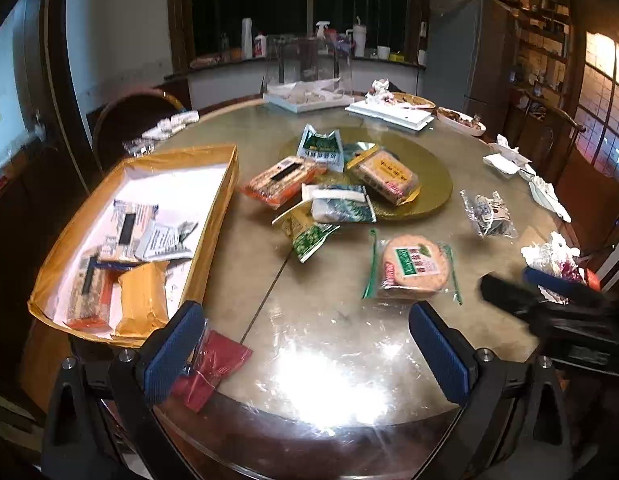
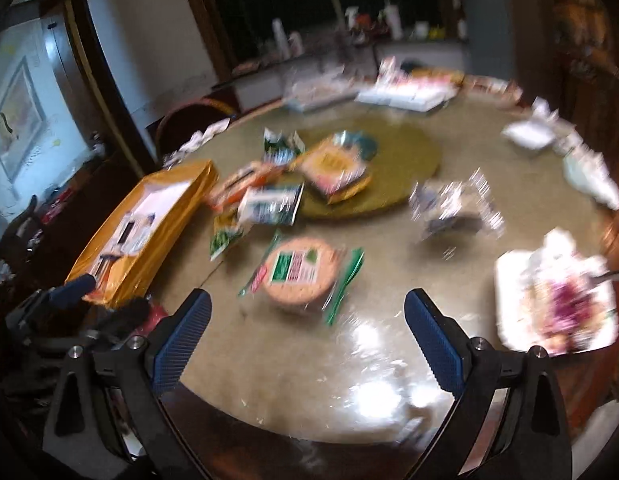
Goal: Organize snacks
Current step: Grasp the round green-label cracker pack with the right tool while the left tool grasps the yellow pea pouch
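Both the left tongs [image 1: 305, 344] and right tongs [image 2: 307, 340] are held apart and empty over the bare near tabletop [image 1: 341, 320], with the round cracker pack [image 1: 413, 266] just beyond and the orange box [image 1: 213, 216] at the left edge.

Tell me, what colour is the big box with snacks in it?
The box is golden yellow outside, white inside. The left wrist view shows it best.

Box [image 1: 213, 216] left on table [image 1: 329, 320]; snack pile [image 1: 329, 184] right (centre).
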Demonstrator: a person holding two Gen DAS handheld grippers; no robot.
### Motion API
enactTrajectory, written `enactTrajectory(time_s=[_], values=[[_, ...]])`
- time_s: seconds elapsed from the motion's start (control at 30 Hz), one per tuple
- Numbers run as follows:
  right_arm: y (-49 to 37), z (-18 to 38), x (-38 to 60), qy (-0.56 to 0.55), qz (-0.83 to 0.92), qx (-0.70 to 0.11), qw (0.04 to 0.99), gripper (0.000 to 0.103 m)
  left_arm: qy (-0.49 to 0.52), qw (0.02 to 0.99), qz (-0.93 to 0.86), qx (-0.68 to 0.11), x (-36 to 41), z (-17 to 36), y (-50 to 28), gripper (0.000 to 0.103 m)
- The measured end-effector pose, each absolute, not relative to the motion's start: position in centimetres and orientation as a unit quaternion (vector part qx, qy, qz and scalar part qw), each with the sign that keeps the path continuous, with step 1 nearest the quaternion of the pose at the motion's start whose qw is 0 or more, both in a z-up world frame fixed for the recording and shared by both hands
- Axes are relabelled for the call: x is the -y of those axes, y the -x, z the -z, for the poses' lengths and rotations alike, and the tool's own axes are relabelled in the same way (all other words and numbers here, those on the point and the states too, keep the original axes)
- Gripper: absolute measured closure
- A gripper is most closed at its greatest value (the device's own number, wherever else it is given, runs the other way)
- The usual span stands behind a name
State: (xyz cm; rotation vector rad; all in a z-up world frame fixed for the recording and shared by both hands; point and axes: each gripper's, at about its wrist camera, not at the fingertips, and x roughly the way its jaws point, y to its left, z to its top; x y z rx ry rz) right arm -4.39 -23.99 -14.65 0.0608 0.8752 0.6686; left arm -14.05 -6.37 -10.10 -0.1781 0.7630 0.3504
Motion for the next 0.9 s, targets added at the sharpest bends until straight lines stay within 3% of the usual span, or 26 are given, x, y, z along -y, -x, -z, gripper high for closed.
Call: enactTrajectory(time_s=[0.17,0.43,0.6,0.63,0.73,0.8,0.83,0.9], values=[[0.1,18.4,20.7,-0.045,-0.311,-0.475,0.822,0.006,0.095,0.910,-0.174,-0.363,4.2,10.0,14.2,0.001],[0.2,19.2,13.7,0.074,-0.259,-0.444,0.855,0.005,0.126,0.907,-0.149,-0.372,1.0,9.5,10.3,0.001],[0.5,18.8,14.5,0.086,-0.259,-0.438,0.857,0.023,0.127,0.881,-0.126,-0.437,0.9,11.1,4.0,0.016],[0.6,18.8,14.8,0.087,-0.262,-0.437,0.856,0.025,0.113,0.876,-0.139,-0.447,0.7,11.9,2.6,0.025],[0.8,18.8,15.5,0.090,-0.268,-0.437,0.854,0.026,0.109,0.847,-0.142,-0.501,0.1,15.0,-0.6,0.051],[1.0,18.8,15.7,0.091,-0.273,-0.434,0.853,0.026,0.129,0.842,-0.127,-0.508,-0.1,16.1,-1.1,0.060],[1.2,18.9,15.9,0.092,-0.276,-0.432,0.854,0.026,0.129,0.842,-0.128,-0.508,0.1,16.1,-0.9,0.072],[1.6,18.9,16.3,0.091,-0.287,-0.426,0.853,0.027,0.126,0.849,-0.126,-0.497,0.5,15.7,0.2,0.072]])
